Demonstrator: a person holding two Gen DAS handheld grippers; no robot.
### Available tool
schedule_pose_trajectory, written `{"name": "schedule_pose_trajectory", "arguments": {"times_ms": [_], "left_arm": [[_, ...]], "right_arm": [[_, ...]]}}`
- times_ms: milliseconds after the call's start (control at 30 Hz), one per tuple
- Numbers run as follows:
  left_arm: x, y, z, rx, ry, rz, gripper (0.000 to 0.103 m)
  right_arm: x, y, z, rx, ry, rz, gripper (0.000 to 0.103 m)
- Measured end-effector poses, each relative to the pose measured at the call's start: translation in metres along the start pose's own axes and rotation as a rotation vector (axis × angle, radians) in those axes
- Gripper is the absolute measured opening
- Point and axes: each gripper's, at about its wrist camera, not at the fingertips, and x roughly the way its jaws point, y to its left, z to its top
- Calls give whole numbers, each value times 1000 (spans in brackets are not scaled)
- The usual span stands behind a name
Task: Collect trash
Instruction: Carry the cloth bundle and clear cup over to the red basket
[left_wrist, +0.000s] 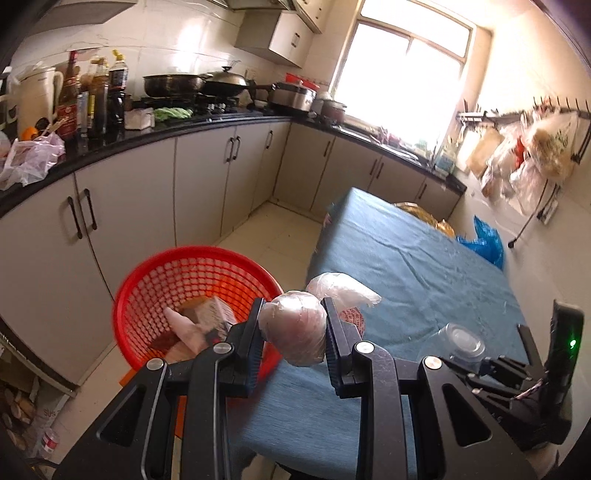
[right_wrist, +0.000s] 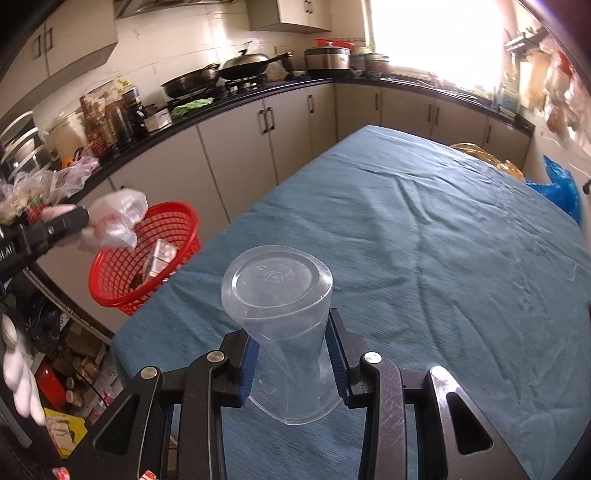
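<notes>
My left gripper (left_wrist: 293, 325) is shut on a crumpled clear plastic bag (left_wrist: 295, 328), a wad with loose ends sticking out past the fingers. It hangs at the table's left edge, beside the rim of the red mesh basket (left_wrist: 147, 280). From the right wrist view the same bag (right_wrist: 116, 218) hangs just above the red basket (right_wrist: 184, 225) in the left gripper (right_wrist: 79, 219). Inside the basket lie a small carton (left_wrist: 214, 314) and some wrappers. My right gripper (right_wrist: 291, 343) is shut on a clear plastic cup (right_wrist: 284, 295), squeezed at its middle, base pointing away, above the blue-covered table (right_wrist: 424, 229).
The basket stands on the floor between the table and grey cabinets (left_wrist: 129, 206) under a black counter crowded with bottles, pans and bags. A blue plastic bag (right_wrist: 561, 188) and a yellow one (right_wrist: 491, 155) lie beyond the table's far right corner. Boxes and jars clutter the floor at lower left.
</notes>
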Motion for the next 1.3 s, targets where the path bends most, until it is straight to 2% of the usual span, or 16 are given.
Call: {"name": "schedule_pose_trajectory", "arguments": {"times_ms": [367, 667, 967, 1300], "left_arm": [[-5, 67, 29, -73, -68, 150, 28], [19, 90, 28, -62, -41, 244, 28], [44, 92, 18, -35, -8, 304, 28], [61, 97, 12, -47, 28, 293, 28]], "right_arm": [[28, 45, 27, -83, 5, 104, 38], [58, 76, 52, -87, 20, 220, 38], [79, 108, 79, -97, 1, 297, 38], [94, 126, 92, -101, -5, 312, 38]]}}
